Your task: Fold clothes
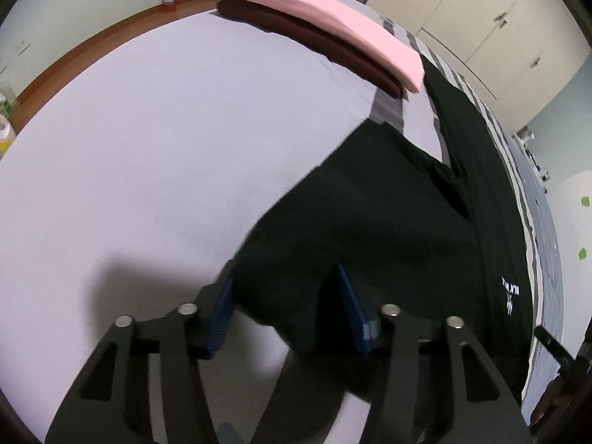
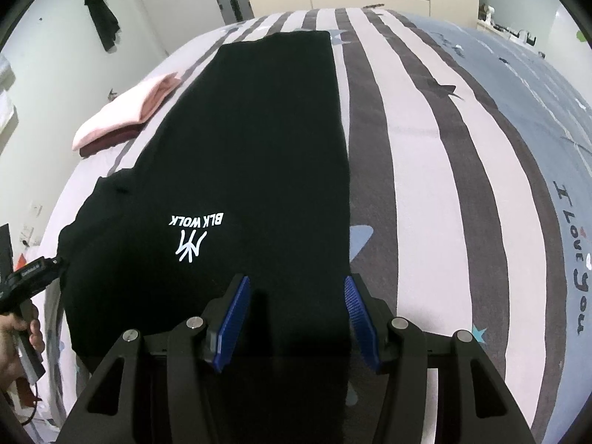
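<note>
1. It's a bed [image 2: 418, 170], and it fills most of both views. Plain pale lilac sheet on the left wrist view, while the right wrist view shows pink and dark grey stripes with a grey-blue panel on the far right reading "I love you".
2. A black T-shirt [image 2: 259, 155] lies spread flat down the middle, white "BLK WOLK" print near the lower centre.
3. Upper left of the right wrist view: a folded pink garment [image 2: 129, 111] stacked on a folded maroon garment [image 2: 107, 144], just beside the shirt.
</note>
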### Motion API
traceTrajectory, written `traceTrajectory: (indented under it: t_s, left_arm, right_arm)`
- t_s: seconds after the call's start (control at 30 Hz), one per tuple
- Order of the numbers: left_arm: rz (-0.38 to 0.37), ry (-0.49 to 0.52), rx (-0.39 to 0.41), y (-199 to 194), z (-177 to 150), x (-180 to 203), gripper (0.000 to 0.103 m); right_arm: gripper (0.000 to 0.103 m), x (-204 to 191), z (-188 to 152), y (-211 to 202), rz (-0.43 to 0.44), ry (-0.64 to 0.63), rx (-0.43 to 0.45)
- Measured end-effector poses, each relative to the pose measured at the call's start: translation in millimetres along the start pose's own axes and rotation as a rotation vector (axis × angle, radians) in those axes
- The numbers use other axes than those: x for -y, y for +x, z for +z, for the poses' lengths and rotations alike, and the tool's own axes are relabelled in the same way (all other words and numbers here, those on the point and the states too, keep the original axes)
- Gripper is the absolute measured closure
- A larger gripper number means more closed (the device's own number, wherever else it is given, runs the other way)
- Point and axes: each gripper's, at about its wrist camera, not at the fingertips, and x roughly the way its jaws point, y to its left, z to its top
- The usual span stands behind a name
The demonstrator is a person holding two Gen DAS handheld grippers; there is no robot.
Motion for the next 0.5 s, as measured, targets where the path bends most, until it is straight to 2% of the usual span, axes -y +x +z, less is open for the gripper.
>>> traceTrajectory:
  t_s: [0.07, 0.13, 0.17, 0.33, 0.5]
  left_arm:
    - [0.018, -0.014, 0.008, 0.2, -0.5, -3.7, 0.081]
    - [0.016, -0.017, 0.008, 0.4, -0.9, -5.4, 0.087]
    - [0.023, -0.008, 0.010, -0.3, -1.3, -2.6, 0.094]
    - [0.075, 0.006, 0.042, -11.7, -1.4, 10.5, 0.096]
    - [0.078, 0.045, 0.126, -50.8, 1.8, 45.2, 0.097]
  right_arm:
    - [0.054, 1.2, -1.0, 0.5, 0.007, -0.005, -0.002]
    - [0.054, 3.0, -1.6, 0.1, 0.014, -0.009, -0.002]
    - [0.054, 4.2, -1.8, -0.1, 0.016, -0.009, -0.003]
    - [0.054, 11.7, -1.3, -3.4, 0.029, -0.011, 0.003]
    - [0.054, 27.7, 0.4, -12.7, 0.039, 0.001, 0.019]
